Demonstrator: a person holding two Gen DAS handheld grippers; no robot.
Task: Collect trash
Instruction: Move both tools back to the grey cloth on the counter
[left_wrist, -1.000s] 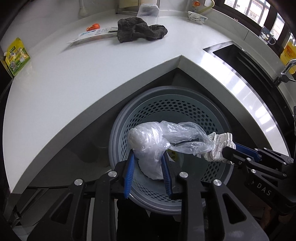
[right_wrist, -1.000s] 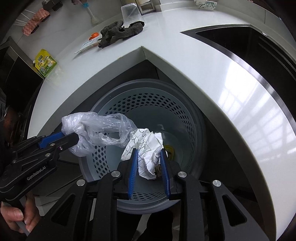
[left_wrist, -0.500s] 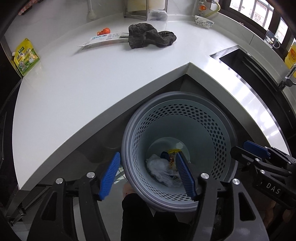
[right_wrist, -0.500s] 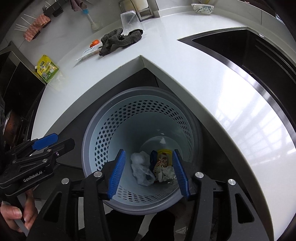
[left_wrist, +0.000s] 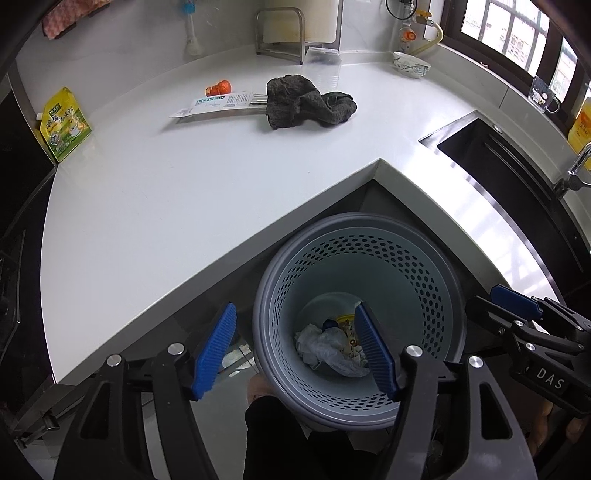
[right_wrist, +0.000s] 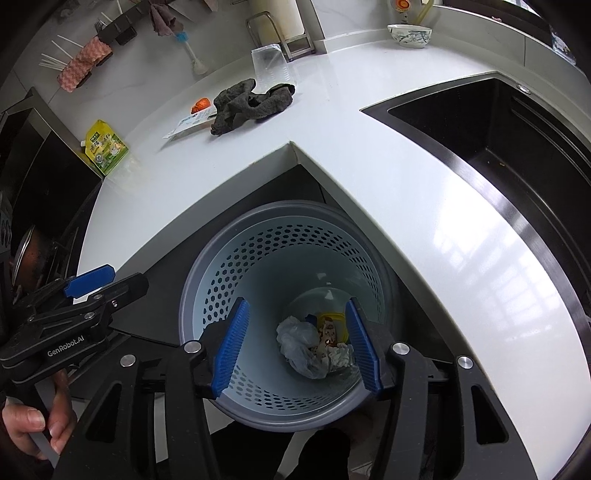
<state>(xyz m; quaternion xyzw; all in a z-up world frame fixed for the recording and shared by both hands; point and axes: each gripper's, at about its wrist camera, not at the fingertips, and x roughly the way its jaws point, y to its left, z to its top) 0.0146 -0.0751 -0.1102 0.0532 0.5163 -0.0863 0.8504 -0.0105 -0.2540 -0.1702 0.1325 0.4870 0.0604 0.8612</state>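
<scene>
Glossy white L-shaped stone countertop (left_wrist: 207, 192) wraps an inner corner; black recessed sink (right_wrist: 498, 147) on the right; dark-framed grid window (left_wrist: 517, 33) behind, daylight glaring off the counter; white wall (left_wrist: 122, 40).

You could read "DAS" in pale letters on the black body of the right gripper (left_wrist: 515, 306), seen off to the right of your left gripper's fingers. "GenRobot.AI" stood on the black body of the left gripper (right_wrist: 107, 282), to the left of your right gripper's fingers. Far ahead of the fingers, the flat white packet (left_wrist: 218, 105) on the counter carried a teal band with print too small to read. The yellow-green pouch (left_wrist: 64, 125) at the far left bore characters you could not make out.
</scene>
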